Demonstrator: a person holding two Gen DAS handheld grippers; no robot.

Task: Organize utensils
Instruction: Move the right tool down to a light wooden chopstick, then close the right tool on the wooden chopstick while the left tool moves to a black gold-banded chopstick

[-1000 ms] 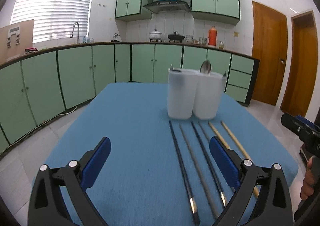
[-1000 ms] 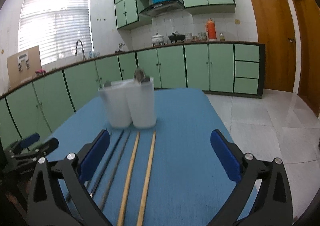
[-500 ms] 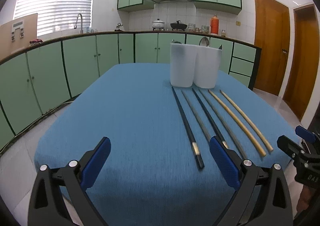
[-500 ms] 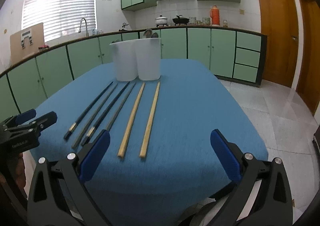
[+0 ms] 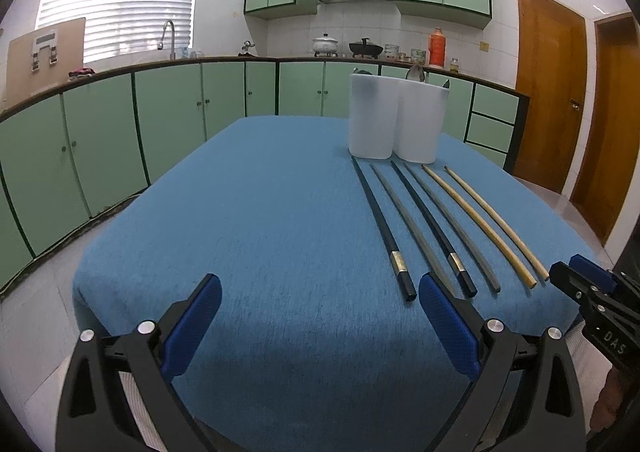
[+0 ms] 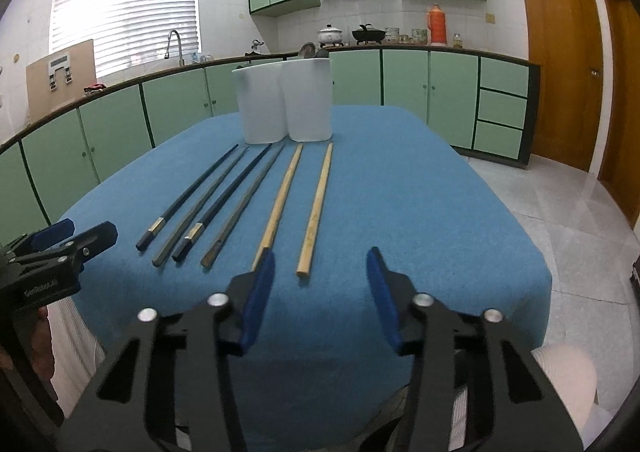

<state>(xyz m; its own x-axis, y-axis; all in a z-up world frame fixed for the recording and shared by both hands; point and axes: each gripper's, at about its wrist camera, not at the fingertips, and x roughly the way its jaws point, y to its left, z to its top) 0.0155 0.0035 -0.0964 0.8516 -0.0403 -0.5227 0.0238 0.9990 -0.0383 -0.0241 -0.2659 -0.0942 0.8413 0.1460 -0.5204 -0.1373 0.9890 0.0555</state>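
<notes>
Several chopsticks lie side by side on the blue table (image 5: pixel 260 220): two black ones (image 5: pixel 380 224), two grey ones (image 5: pixel 408 224) and two bamboo ones (image 5: pixel 476 220). In the right wrist view the bamboo pair (image 6: pixel 316 208) lies just ahead of my right gripper (image 6: pixel 320 276), which is open and empty. Two white holders (image 5: pixel 396 120) stand at the chopsticks' far ends, with a spoon (image 5: pixel 415 73) in one. My left gripper (image 5: pixel 320 304) is open and empty at the near table edge, left of the chopsticks.
Green cabinets (image 5: pixel 160 112) and a counter ring the room. Wooden doors (image 5: pixel 548 92) stand at the right. Tiled floor (image 6: pixel 580 212) lies to the right of the table. The holders also show in the right wrist view (image 6: pixel 286 100).
Both grippers have drawn back toward the near table edge, so the chopsticks now show whole. The right gripper's jaws have narrowed but stay open.
</notes>
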